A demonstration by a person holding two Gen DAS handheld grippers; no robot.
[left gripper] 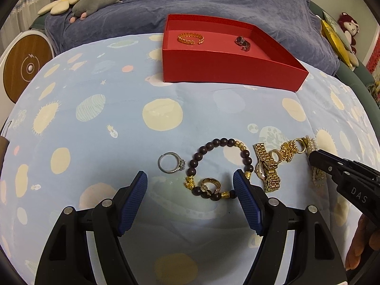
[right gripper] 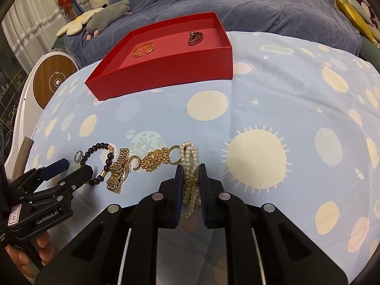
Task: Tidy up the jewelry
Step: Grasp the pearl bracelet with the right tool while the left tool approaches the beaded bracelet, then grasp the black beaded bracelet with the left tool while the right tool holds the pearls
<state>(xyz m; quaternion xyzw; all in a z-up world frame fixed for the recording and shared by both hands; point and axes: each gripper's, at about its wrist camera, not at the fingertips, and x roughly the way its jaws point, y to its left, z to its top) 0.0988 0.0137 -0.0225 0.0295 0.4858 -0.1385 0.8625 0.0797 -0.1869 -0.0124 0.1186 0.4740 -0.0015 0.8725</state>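
Observation:
My right gripper (right gripper: 191, 167) is shut on a pearl bracelet (right gripper: 190, 154), which lies on the blue space-print cloth. To its left lie a gold chain bracelet (right gripper: 154, 159) and a gold watch (right gripper: 117, 173). My left gripper (left gripper: 190, 175) is open just above the cloth, its jaws either side of a dark bead bracelet (left gripper: 220, 142) with a gold ring (left gripper: 210, 184) inside it. A silver ring (left gripper: 171, 162) lies beside that bracelet. The red box (left gripper: 225, 71) at the back holds a gold bangle (left gripper: 191, 38) and a dark watch (left gripper: 242, 43).
A purple blanket (left gripper: 213, 2) covers the bed behind the cloth, with plush toys (left gripper: 95, 0) on its left. A round wooden-topped device (left gripper: 23, 68) stands off the cloth's left edge. Bare cloth stretches between the jewelry row and the box.

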